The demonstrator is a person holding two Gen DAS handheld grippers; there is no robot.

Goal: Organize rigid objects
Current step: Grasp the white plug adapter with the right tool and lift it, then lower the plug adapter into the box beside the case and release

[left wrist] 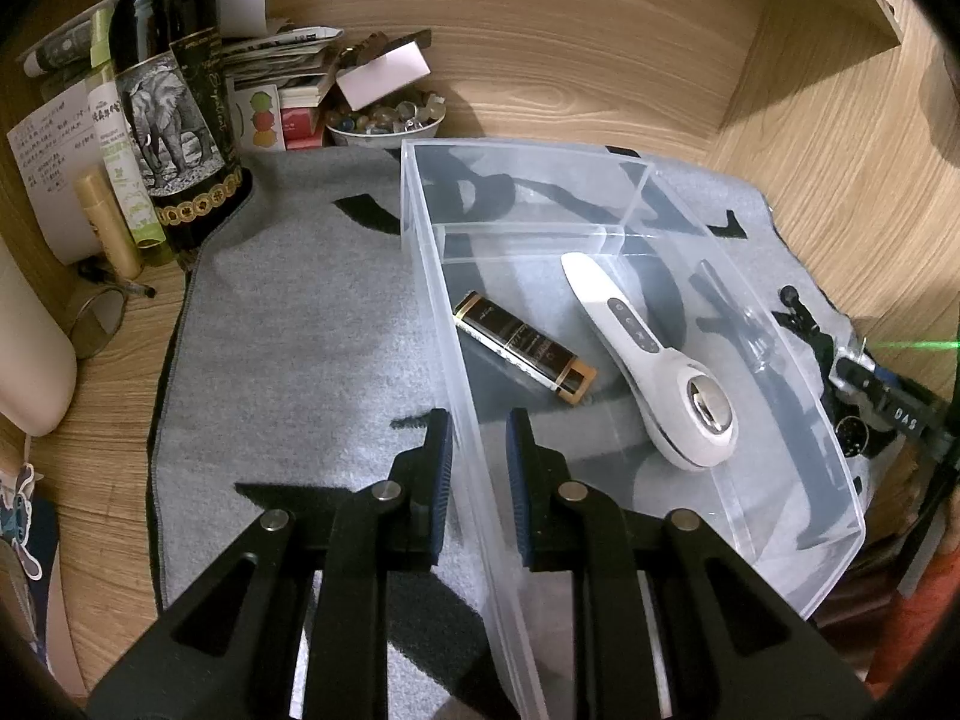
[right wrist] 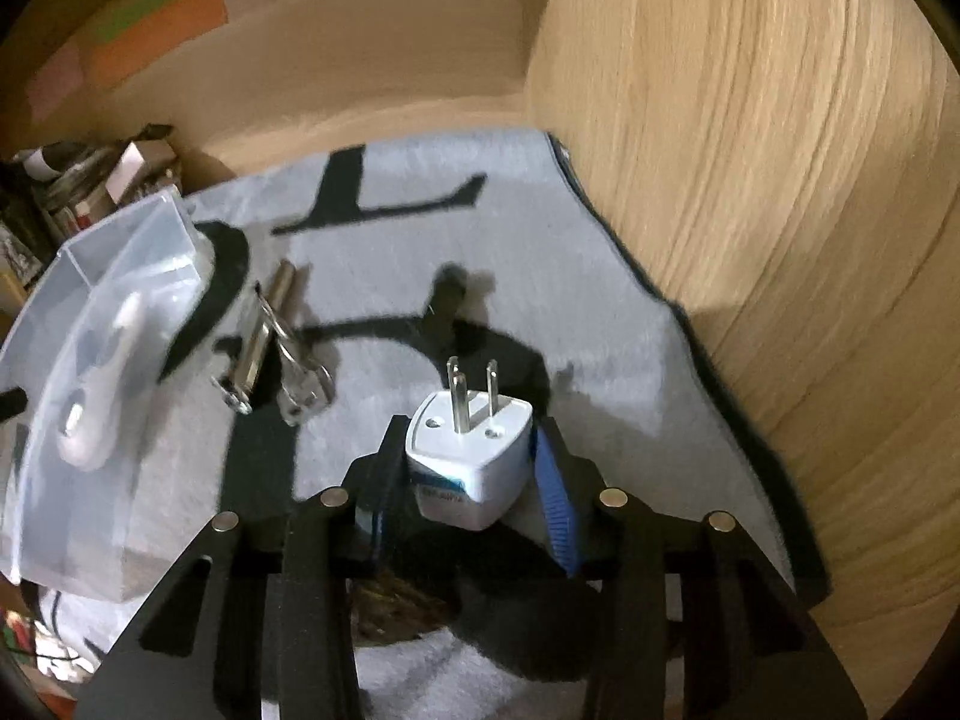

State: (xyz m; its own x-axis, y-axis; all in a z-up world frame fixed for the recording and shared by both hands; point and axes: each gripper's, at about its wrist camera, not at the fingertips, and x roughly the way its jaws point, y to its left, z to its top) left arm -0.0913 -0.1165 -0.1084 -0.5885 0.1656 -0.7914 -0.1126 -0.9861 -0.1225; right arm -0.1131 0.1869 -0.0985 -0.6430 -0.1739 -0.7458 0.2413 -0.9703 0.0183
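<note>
A clear plastic bin (left wrist: 798, 564) sits on a grey mat (left wrist: 300, 330). Inside lie a black-and-gold tube (left wrist: 523, 348) and a white handheld device (left wrist: 654, 354). My left gripper (left wrist: 478, 450) straddles the bin's near-left wall, one finger on each side, with small gaps to the wall. My right gripper (right wrist: 474, 450) is shut on a white plug adapter (right wrist: 468, 456), prongs pointing away, held above the mat (right wrist: 540, 300). The bin (right wrist: 42, 516) and device (right wrist: 102, 390) show at the left of the right wrist view. A metal eyelash curler and a metal tool (right wrist: 270, 342) lie beside the bin.
A dark wine bottle (left wrist: 174, 108), a green bottle (left wrist: 120, 138), a gold tube (left wrist: 108, 228), papers and a bowl of stones (left wrist: 387, 117) stand at the back left. Wooden walls close the back and right (right wrist: 750, 240). Black items (left wrist: 852, 384) lie right of the bin.
</note>
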